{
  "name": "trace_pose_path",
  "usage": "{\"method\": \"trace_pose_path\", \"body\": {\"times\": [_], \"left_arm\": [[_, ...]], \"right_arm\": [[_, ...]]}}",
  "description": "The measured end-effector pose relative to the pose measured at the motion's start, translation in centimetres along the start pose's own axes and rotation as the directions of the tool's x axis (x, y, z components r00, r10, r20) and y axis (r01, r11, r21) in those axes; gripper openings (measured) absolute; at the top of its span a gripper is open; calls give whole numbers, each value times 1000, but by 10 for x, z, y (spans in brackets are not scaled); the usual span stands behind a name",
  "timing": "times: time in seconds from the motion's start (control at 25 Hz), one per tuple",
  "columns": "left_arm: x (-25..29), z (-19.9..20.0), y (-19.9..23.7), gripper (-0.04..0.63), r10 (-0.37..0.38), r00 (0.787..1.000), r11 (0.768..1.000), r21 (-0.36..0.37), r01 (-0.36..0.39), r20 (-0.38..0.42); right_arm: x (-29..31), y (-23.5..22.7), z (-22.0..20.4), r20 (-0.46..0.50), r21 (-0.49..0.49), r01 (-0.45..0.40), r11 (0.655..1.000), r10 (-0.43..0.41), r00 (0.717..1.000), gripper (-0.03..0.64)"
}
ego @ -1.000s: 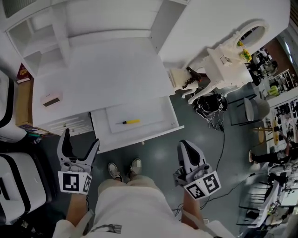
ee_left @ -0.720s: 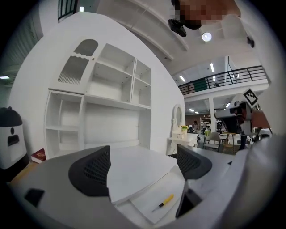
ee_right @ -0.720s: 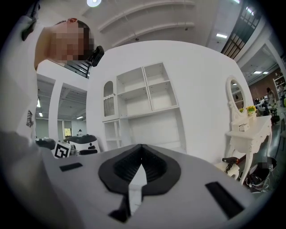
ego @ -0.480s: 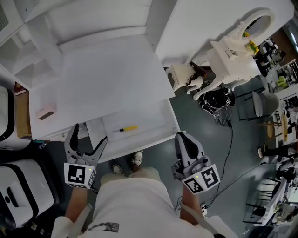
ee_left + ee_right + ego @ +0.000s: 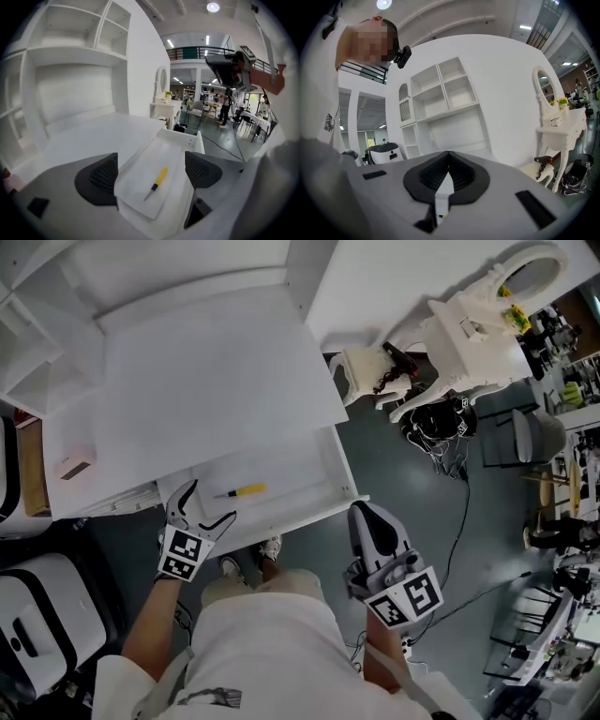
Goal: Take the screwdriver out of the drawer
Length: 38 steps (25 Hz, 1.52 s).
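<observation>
The screwdriver is lying in the open drawer, with its yellow handle pointing to 3 o'clock. You are holding your left gripper just beside it at 8 o'clock, jaws spread wide with nothing in them. Your right gripper is hanging outside the drawer at 4 o'clock, jaws pressed together.

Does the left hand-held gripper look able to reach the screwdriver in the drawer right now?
Likely yes. The drawer is open, the screwdriver lies uncovered inside, and the left hand-held gripper is at the drawer's front, jaws apart and pointed at it.
</observation>
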<state>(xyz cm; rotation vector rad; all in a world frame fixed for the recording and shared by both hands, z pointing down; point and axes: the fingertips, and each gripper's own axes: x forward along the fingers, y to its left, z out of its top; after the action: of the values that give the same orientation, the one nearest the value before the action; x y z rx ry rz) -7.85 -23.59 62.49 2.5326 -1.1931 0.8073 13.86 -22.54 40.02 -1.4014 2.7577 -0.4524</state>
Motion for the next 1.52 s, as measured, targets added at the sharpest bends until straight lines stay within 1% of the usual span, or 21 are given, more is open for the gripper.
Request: {"method": "trace_pose_path", "body": {"times": [0.12,0.24,0.32,0.44,0.6,0.68,0.8,0.96,1.08,1.12,1.2,1.36,1.44,1.52], "left_arm": [[37,-36,-8,446,-61,992,997,30,65,-108],[63,-59,-14,445,-114,977,990,59,126,-179],[78,-72,-15,442,-140,964,985,63,158,-227],[100,-90,-21,422,-175,937,976,75,206,-302],[128,-105,-25,386,-174,915,966,116,230,-365],[141,-114,-25,356,-171,902,963,126,238,-397],[156,-125,-30,342,-186,873,952,138,274,-452],[171,-138,-42,295,-213,836,927,167,336,-506],[178,-146,-47,272,-229,814,919,157,361,-534],[178,-146,-47,270,-236,812,919,150,365,-534],[177,-145,-46,268,-242,817,920,144,365,-523],[179,-144,-47,254,-231,841,935,128,332,-490],[178,-144,-46,227,-228,847,941,115,318,-481],[178,-145,-45,194,-224,848,944,108,311,-480]], "right_arm": [[-5,-7,-4,-20,-3,17,1000,-17,1000,9],[-14,-14,-8,-36,-5,42,999,-42,998,9],[-20,-18,-10,-46,-2,60,998,-60,997,9],[-30,-23,-14,-62,0,84,996,-84,995,9],[-40,-30,-18,-74,1,111,994,-110,991,9],[-44,-33,-20,-80,3,122,993,-121,989,9],[-47,-36,-22,-93,3,133,991,-132,987,9],[-45,-42,-25,-105,1,139,990,-138,985,9],[-43,-48,-26,-112,-3,147,989,-147,983,9],[-42,-49,-25,-113,-2,148,989,-148,983,9],[-40,-51,-25,-113,1,147,989,-146,983,9],[-32,-53,-29,-114,15,131,991,-128,985,9],[-26,-52,-30,-115,17,120,993,-118,986,9],[-23,-52,-28,-111,17,116,993,-113,987,9]]}}
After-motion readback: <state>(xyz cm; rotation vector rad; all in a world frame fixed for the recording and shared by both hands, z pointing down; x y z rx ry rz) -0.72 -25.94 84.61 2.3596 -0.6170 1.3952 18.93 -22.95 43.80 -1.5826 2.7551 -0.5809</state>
